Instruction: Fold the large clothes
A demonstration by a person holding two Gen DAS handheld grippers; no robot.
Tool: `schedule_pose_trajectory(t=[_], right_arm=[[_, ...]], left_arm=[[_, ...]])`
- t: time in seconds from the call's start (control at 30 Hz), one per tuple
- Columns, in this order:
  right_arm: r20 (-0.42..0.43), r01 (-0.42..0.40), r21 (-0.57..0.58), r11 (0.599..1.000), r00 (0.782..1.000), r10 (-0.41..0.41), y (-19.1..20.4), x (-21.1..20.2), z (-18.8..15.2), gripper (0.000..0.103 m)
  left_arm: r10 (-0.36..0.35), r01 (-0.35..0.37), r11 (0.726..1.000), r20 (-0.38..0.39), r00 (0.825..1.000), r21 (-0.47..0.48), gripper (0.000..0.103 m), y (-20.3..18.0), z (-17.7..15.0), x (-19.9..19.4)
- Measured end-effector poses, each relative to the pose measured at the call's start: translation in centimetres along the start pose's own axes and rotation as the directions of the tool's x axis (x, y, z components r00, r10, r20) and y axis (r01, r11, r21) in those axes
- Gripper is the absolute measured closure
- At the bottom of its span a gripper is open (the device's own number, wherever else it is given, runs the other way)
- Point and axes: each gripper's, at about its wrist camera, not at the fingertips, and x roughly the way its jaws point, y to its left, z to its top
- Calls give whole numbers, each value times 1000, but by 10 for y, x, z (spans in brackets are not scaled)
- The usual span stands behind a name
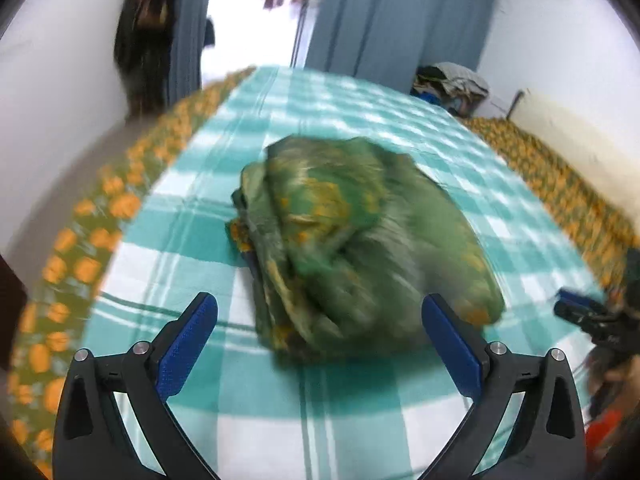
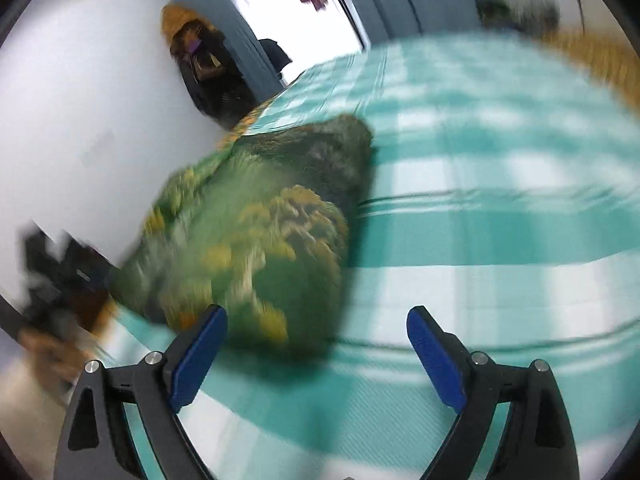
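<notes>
A green garment with yellow print lies folded into a thick bundle on the teal and white checked bed sheet. My left gripper hovers just in front of it, its blue pads spread wide and touching nothing. In the right wrist view the same bundle lies ahead and to the left. My right gripper stands open beside it, with the left pad near the cloth's edge but not pressing it. The right gripper also shows at the far right of the left view. Both views are motion-blurred.
An orange-flowered bedspread border runs along the bed's sides. Dark clothes hang on the white wall by blue curtains and a bright doorway. A pile of clothes sits at the bed's far corner.
</notes>
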Motion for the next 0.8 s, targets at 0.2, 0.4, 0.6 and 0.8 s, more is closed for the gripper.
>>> schedule_pose_trajectory(t=[0.2,0.4,0.6,0.8], right_arm=[[172,166,-101,981,974,-147,29,-81,-40,10],[169,240,15,971,956,-239,35,-129,-59,10],[152,348,-46,936,929,-338,52,-153,-80,10],[148,352,-62,934,929,-341,64,-166,-90,10]], left_arm=[[92,-110,985,131,987,136,1,-68,-28,-61],[108,-114,992,86,990,62,1,-103,-48,-85],[225,-237,969,156,962,64,1,-120,-63,-117],[244,-255,964,132,961,79,1,-126,-69,-126]])
